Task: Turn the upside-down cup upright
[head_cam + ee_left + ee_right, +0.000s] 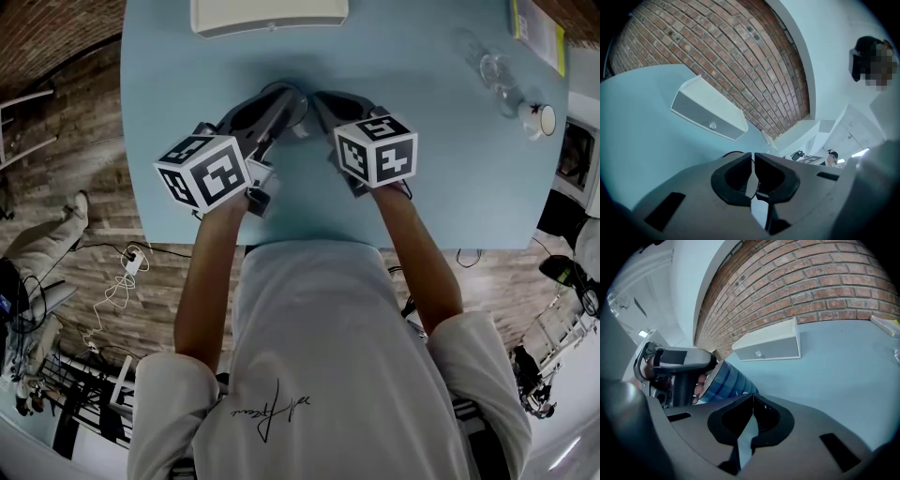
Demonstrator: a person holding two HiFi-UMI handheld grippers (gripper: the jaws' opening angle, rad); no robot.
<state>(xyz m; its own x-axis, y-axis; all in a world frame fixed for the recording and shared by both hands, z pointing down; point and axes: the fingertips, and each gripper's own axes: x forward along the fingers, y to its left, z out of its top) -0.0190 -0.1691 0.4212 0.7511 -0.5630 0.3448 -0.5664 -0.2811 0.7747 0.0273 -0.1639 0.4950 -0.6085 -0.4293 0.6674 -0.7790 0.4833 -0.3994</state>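
Note:
A clear glass cup [494, 67] stands far off at the table's back right; I cannot tell which way up it is. A slice of it shows at the right edge of the right gripper view [897, 354]. My left gripper [292, 101] and right gripper [324, 101] rest side by side at the middle of the light blue table [441, 178], tips almost meeting. Both are shut with nothing between the jaws, as seen for the left gripper [753, 157] and the right gripper [752, 398] in their own views. Neither is near the cup.
A long white box [269, 14] lies at the table's back edge, also in the gripper views [708, 115] [768, 348]. A small white cup [539, 119] sits near the right edge, a yellow-green booklet [539, 28] at the back right corner. A brick wall [811, 287] rises behind.

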